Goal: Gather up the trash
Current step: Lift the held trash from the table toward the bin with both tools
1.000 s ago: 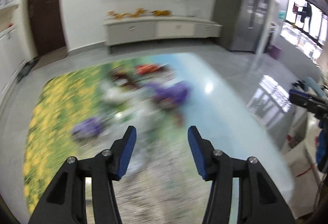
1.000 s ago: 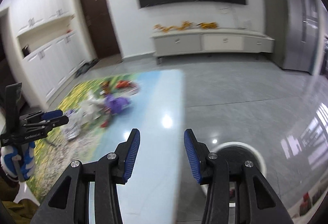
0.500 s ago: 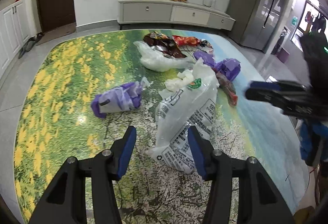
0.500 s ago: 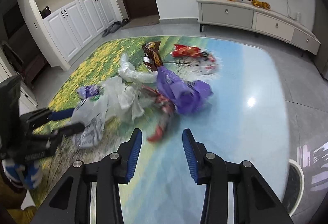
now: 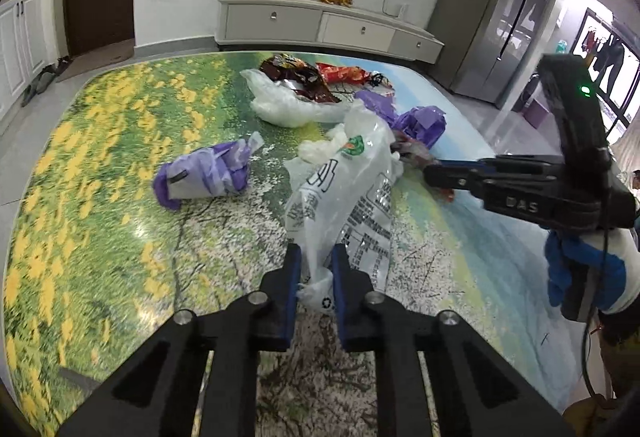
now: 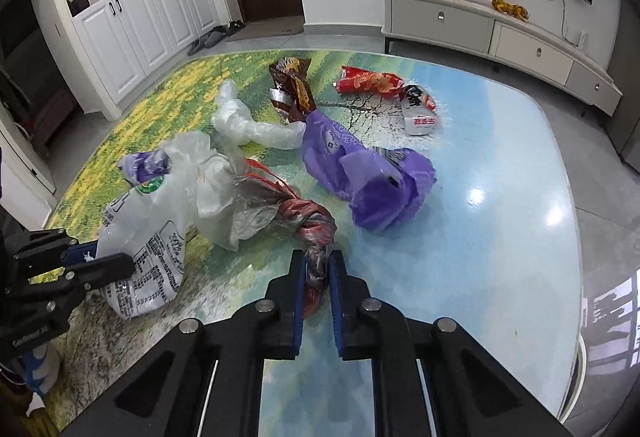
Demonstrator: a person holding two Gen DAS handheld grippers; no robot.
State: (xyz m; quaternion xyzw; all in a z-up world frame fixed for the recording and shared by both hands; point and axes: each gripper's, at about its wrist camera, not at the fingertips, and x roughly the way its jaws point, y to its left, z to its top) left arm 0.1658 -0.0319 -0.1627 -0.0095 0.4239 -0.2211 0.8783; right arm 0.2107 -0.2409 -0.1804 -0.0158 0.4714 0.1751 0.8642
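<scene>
Glossy, landscape-printed table [image 5: 100,165] spreads under my grippers, littered with trash. The white printed plastic bag [image 5: 340,197] lies near its middle, and my left gripper [image 5: 316,269] is clenched on its near end. Beside it, a purple bag [image 6: 376,181] sits crumpled toward the far right, a clear bag [image 6: 248,125] behind. My right gripper [image 6: 316,269] pinches the twisted red-and-clear wrapper [image 6: 308,229], which touches the white bag. A small purple-and-white wad [image 5: 204,177] lies apart, left.
</scene>
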